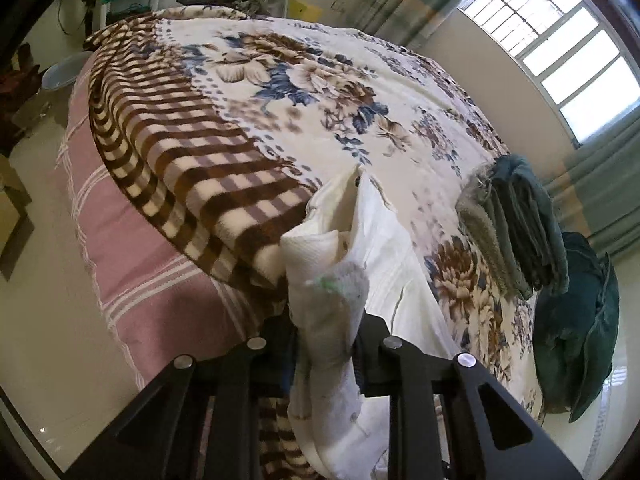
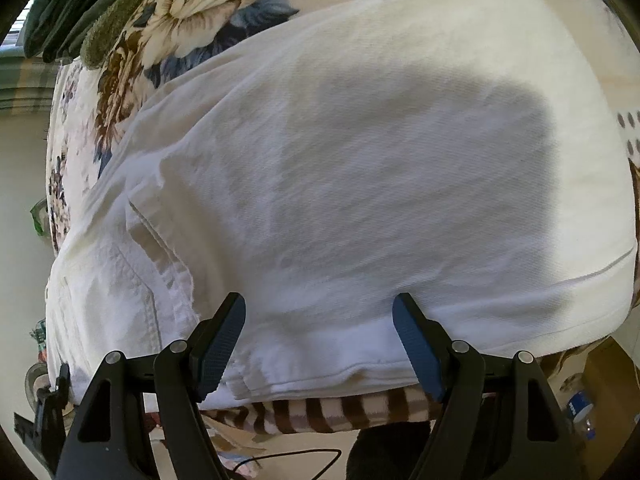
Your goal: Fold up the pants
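Observation:
White pants lie spread on the floral blanket near the bed's front edge. My left gripper is shut on a bunched fold of the white pants, holding it up off the bed. My right gripper is open, its blue-padded fingers standing apart just above the folded pants' near edge, a seam and pocket to their left. Nothing is held between them.
A stack of folded green and grey towels lies on the blanket's right side, with a dark green garment hanging off the bed edge. A pink striped sheet covers the bed's left side. A window is at the right.

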### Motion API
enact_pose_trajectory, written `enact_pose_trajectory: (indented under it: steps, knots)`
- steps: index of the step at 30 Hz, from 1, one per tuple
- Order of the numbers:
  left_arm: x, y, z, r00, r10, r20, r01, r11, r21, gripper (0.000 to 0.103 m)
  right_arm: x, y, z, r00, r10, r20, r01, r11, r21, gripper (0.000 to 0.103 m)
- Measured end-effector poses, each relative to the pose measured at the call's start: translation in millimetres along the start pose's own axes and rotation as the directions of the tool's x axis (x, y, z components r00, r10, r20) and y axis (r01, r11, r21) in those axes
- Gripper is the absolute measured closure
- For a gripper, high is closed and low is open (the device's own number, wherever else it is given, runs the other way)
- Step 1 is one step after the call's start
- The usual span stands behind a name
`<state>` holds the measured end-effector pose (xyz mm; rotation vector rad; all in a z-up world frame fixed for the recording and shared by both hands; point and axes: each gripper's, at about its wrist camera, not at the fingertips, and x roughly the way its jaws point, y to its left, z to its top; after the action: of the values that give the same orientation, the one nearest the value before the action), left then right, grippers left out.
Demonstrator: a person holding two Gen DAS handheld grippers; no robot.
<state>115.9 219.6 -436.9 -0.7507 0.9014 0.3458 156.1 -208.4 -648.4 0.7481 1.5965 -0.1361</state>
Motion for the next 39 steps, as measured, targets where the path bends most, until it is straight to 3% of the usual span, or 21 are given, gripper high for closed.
enact_pose_trajectory:
  steps: [6,13,19,21,22,27,32,35,39]
  knots:
    - [-16,-23,-9,1.0,-0.006,0.029,0.005,0.999,0.048,0.087,-6,-9,-1,1.0,0.031,-0.003,-0.031,1.0,-0.004,0.025]
    - [-49,-102,-41,0.991,-0.088,0.104,0.056,0.958,0.282,0.089,-33,-31,-7,0.997,0.078,0.018,-0.078,0.996,-0.035,0.025]
    - [-78,-172,-91,0.977,-0.193,0.089,0.134,0.885,0.445,0.09,-89,-79,-5,0.994,0.049,0.099,-0.044,0.998,-0.055,0.025]
    - [-85,-199,-121,0.973,-0.224,0.049,0.171,0.851,0.496,0.09,-112,-106,0,0.988,0.021,0.155,-0.014,0.999,-0.047,0.008]
    - [-87,-207,-131,0.972,-0.235,0.03,0.187,0.84,0.509,0.09,-121,-119,2,0.985,0.012,0.174,-0.006,0.999,-0.039,0.006]
    - [-83,-262,-209,0.954,-0.275,-0.121,0.29,0.742,0.605,0.09,-160,-207,16,0.973,-0.04,0.228,0.029,0.998,0.05,0.006]
    - [-49,-301,-288,0.935,-0.231,-0.268,0.354,0.649,0.673,0.09,-193,-289,20,0.962,-0.078,0.263,0.041,0.989,0.143,0.005]
    - [-27,-313,-323,0.934,-0.166,-0.317,0.348,0.628,0.696,0.089,-207,-326,19,0.958,-0.094,0.271,0.046,0.983,0.179,0.005]
    - [-2,-326,-356,0.931,-0.011,-0.364,0.296,0.604,0.74,0.086,-220,-352,23,0.955,-0.086,0.285,0.029,0.98,0.198,0.005]
